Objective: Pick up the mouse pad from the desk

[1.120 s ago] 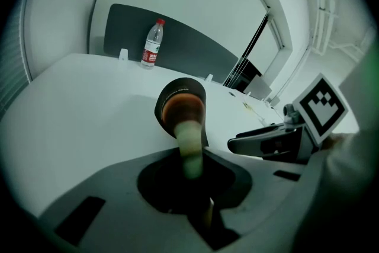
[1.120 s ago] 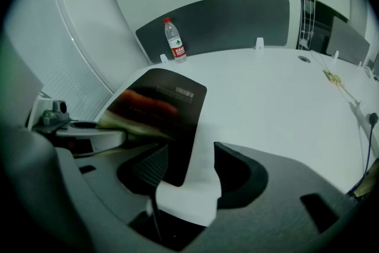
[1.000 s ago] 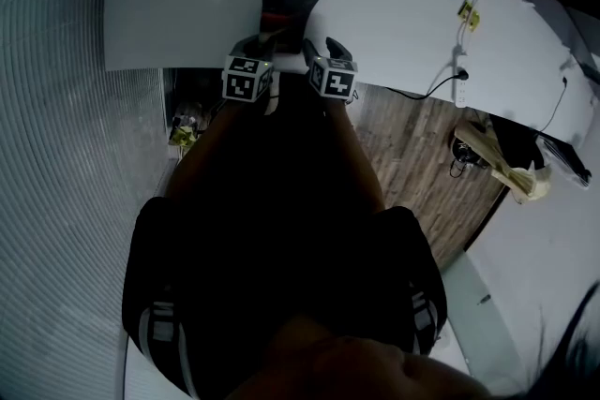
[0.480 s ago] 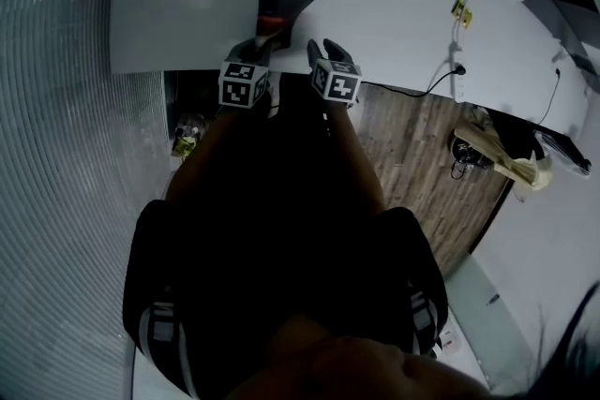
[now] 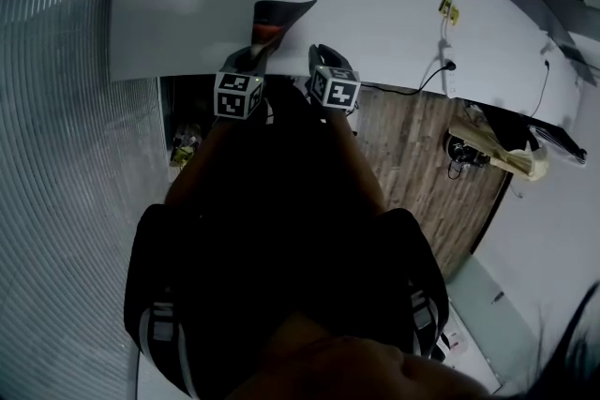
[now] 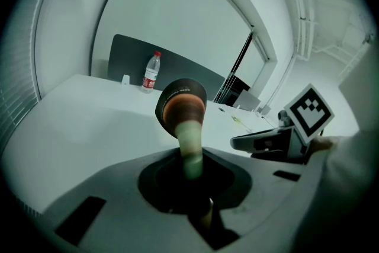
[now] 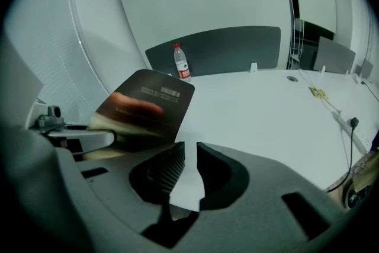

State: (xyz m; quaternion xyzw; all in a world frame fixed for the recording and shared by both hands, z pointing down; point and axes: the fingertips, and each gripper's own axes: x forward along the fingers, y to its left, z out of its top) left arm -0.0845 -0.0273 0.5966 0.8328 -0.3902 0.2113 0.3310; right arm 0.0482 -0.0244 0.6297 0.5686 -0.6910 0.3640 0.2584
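Note:
The mouse pad (image 5: 277,17) is dark with a reddish print and hangs bent above the white desk (image 5: 375,5). My left gripper (image 5: 259,50) is shut on its near edge. In the left gripper view the pad (image 6: 182,105) runs edge-on out of the shut left gripper (image 6: 193,170). My right gripper (image 5: 321,53) hovers just right of the pad and does not touch it. Its jaws are closing with a narrow gap and nothing between them. The right gripper view shows the pad (image 7: 151,102) at left, beyond the right gripper (image 7: 189,156).
A water bottle (image 7: 180,62) stands at the desk's far side before a grey partition (image 7: 237,47). A cable with a plug (image 5: 448,70) and a yellow tag (image 5: 443,7) lie on the desk's right part. Wooden floor (image 5: 422,155) shows below the desk's front edge.
Both grippers have risen, and the left one has lifted the mouse pad further off the desk. The right gripper's jaws have narrowed.

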